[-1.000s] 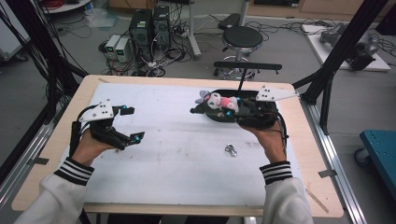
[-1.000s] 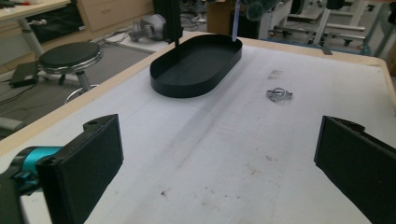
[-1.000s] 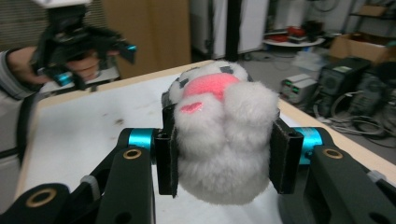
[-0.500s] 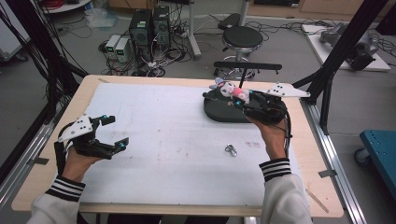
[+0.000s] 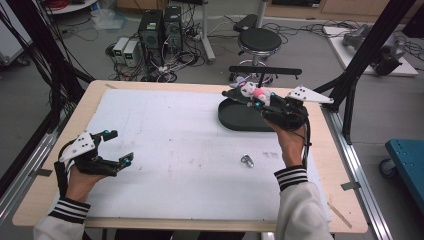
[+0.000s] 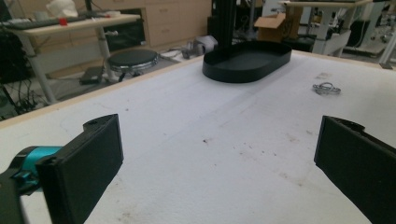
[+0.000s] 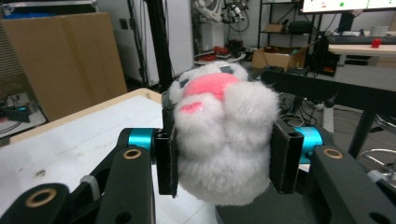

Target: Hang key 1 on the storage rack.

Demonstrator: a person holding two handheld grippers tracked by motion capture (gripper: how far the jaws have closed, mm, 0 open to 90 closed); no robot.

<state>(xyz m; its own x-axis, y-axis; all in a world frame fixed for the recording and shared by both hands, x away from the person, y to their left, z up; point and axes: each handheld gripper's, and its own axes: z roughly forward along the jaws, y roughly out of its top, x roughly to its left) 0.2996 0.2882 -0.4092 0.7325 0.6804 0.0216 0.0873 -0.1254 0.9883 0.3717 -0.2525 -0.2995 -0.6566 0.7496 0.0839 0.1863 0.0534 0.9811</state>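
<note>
High view first: a person's right hand (image 5: 289, 142) is holding the right gripper (image 5: 260, 100) above the far end of the black oval tray (image 5: 235, 117), and its jaws are clamping a white and pink plush toy (image 5: 252, 92) over the tray's rim. A small metal clip (image 5: 246, 160) is lying on the white mat (image 5: 175, 150) on the person's side of the tray, apart from it. Well away from the tray, toward the near left of the mat, the left gripper (image 5: 117, 147) is hovering with its jaws spread wide and nothing between them. Left gripper view next: both black jaws are standing far apart over bare mat, with the tray (image 6: 247, 60) lying far ahead and the clip (image 6: 326, 87) resting to its right. Right gripper view last: the jaws are squeezing the fluffy toy (image 7: 224, 135) from both sides, its pink patch facing up, with the tray's dark floor showing just beneath it.
</note>
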